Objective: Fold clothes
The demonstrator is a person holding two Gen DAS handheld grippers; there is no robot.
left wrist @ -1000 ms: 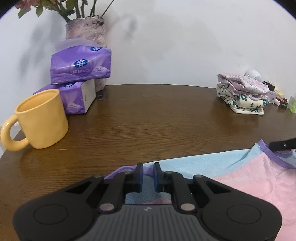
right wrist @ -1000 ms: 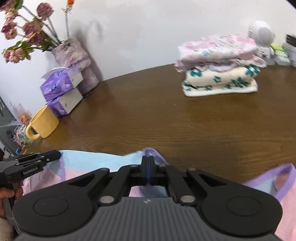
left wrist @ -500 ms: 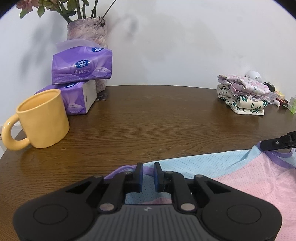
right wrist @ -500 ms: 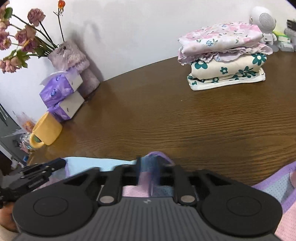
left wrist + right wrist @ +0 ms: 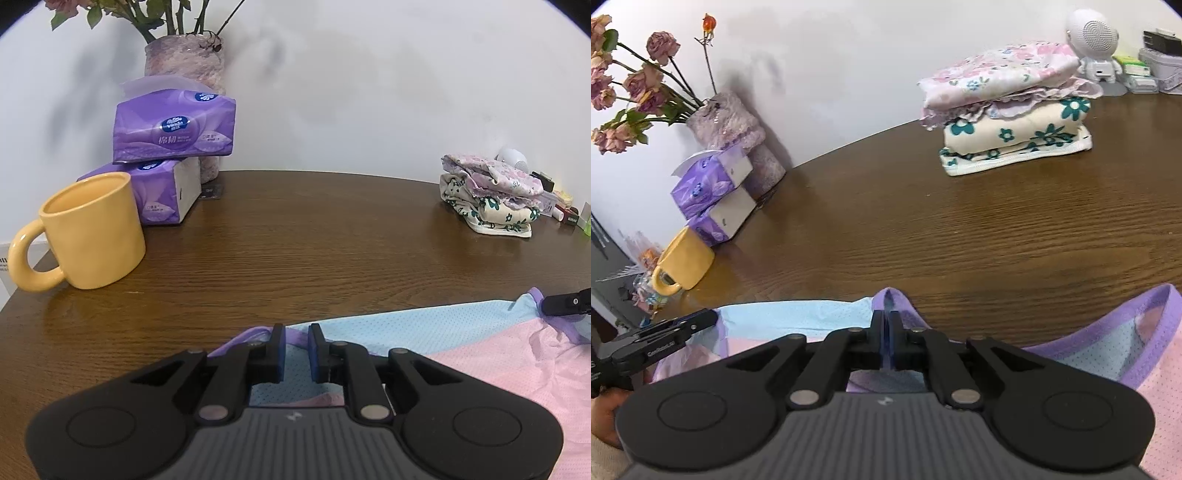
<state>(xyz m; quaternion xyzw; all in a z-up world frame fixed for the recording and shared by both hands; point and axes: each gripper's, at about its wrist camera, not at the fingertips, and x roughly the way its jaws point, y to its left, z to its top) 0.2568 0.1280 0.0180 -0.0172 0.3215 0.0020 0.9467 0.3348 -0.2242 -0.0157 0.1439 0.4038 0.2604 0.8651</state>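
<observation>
Basically brown desk (image 5: 332,229) carries pink-blue garment (image 5: 480,354) at near edge; folded stack (image 5: 1012,122) far right. Left claw (image 5: 295,347) slightly apart over purple hem, gripping nothing; right claw (image 5: 885,332) nearly closed, opening, strap between.

A round brown wooden table (image 5: 314,236) stands by a white wall. A yellow mug (image 5: 88,230) sits on it. Just behind the mug are two purple tissue packs (image 5: 173,129), one on top of the other. Far across from the mug is a pile of folded clothes (image 5: 1008,110). A pink and blue shirt (image 5: 480,354) lies flat near the front edge.
</observation>
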